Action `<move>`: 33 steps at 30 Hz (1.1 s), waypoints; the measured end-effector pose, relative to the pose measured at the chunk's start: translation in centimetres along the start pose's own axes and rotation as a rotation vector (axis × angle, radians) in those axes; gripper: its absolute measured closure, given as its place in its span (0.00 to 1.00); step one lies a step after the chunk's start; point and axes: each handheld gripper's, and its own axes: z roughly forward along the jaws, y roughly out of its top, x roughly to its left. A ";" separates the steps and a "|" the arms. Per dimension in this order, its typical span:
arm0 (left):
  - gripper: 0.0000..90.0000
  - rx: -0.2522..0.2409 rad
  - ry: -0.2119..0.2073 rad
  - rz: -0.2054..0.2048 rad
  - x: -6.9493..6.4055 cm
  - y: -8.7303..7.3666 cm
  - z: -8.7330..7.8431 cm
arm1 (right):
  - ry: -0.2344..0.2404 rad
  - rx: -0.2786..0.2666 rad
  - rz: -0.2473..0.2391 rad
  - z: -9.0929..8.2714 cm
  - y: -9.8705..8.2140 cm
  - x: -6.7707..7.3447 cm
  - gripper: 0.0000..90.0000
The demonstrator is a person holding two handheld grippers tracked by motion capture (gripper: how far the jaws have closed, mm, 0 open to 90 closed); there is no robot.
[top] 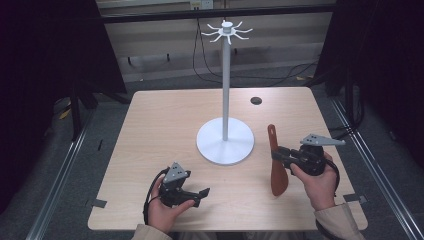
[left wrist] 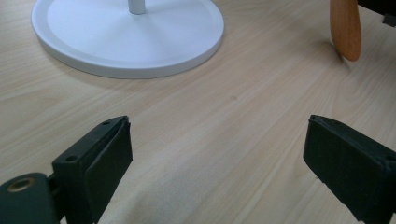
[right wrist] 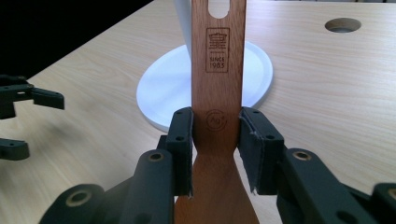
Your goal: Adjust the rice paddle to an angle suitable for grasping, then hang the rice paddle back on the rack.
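- Spatula [right wrist: 218,70] of reddish-brown wood, flat and smooth, with a long straight handle and a wider rounded blade; the handle has a slot hole near its end and burned-in marks, one reading "SINCE 1983".
- White stand [top: 225,90]: a thin pole on a round, flat, smooth base, with a ring of small curved hooks at the top. It is on a table [top: 150,130] of pale wood with fine grain, rounded corners and one small round hole behind the stand.
- The right gripper [right wrist: 215,140] pinches the spatula by the edges, where the handle widens into the blade; both black pads press on the wood. The handle reaches out past the jaws toward the stand's base.
- In the high view the spatula [top: 276,162] is just right of the stand's base, with the right gripper [top: 280,155] at its middle.
- The left gripper [top: 202,192] is in front of the base and a little to the left, held in a hand [top: 167,212]. Its jaws are spread wide over bare table.
- The left gripper view shows the rim of the base [left wrist: 126,32] and the spatula's rounded blade tip [left wrist: 345,28] low over the table.
- The right gripper view alone lets the burned-in marks be read; the high view alone shows the hooks.
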 end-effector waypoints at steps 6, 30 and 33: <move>0.09 0.002 0.005 0.000 0.1 -0.1 0.0 | 0.014 -0.039 0.009 -0.4 0.4 -0.2 0.74; 0.08 -0.018 -0.007 -0.026 0.7 -0.2 -0.1 | 0.058 -0.150 -0.093 -0.2 4.4 1.4 0.74; 0.08 -0.009 -0.006 -0.030 0.7 -0.3 -0.2 | 0.060 -0.152 -0.104 -0.1 5.2 1.7 0.74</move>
